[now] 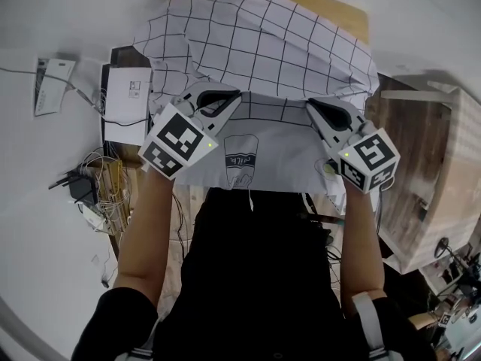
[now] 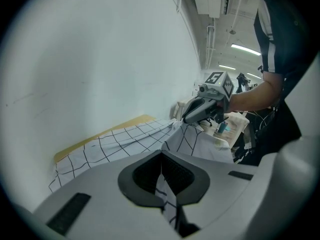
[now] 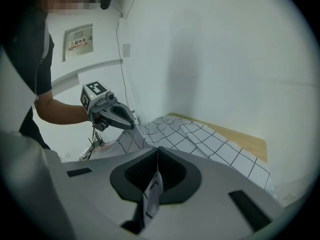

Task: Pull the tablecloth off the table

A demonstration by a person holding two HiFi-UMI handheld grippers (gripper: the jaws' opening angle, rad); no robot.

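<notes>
Far left, on the pale floor: a flat white sheet (image 1: 52, 85), then a white rectangular box (image 1: 126, 100). Below it is a tangle of thin cables (image 1: 105, 190).

The left gripper (image 1: 228, 100) has a grey moulded plastic shell, dark ribbed pads and a black-and-white marker cube (image 1: 176, 141) on the back. Its jaws are pressed together, pinching a fold of the tablecloth (image 1: 263, 43). The left gripper view shows a thin strip of checked fabric clamped between the pads.

The tablecloth is thin white fabric with a black grid of squares, wrinkled and bunched. Most of it lies on the table (image 1: 331, 2). The near edge is lifted clear and stretched between the two grippers. Below that edge hangs a plain white panel with a line-drawn milk carton (image 1: 240, 160), in front of the person's dark clothing.

The table has a tan wooden top with a rounded corner. Only its far strip is bare.

The right gripper (image 1: 319, 111) has the same grey shell and its own cube (image 1: 370, 160). Its jaws are closed on the cloth edge, and the right gripper view shows a narrow checked fold nipped between the ribbed pads.

Far right: a light wood cabinet (image 1: 421, 149) with visible grain, standing close beside the table.
</notes>
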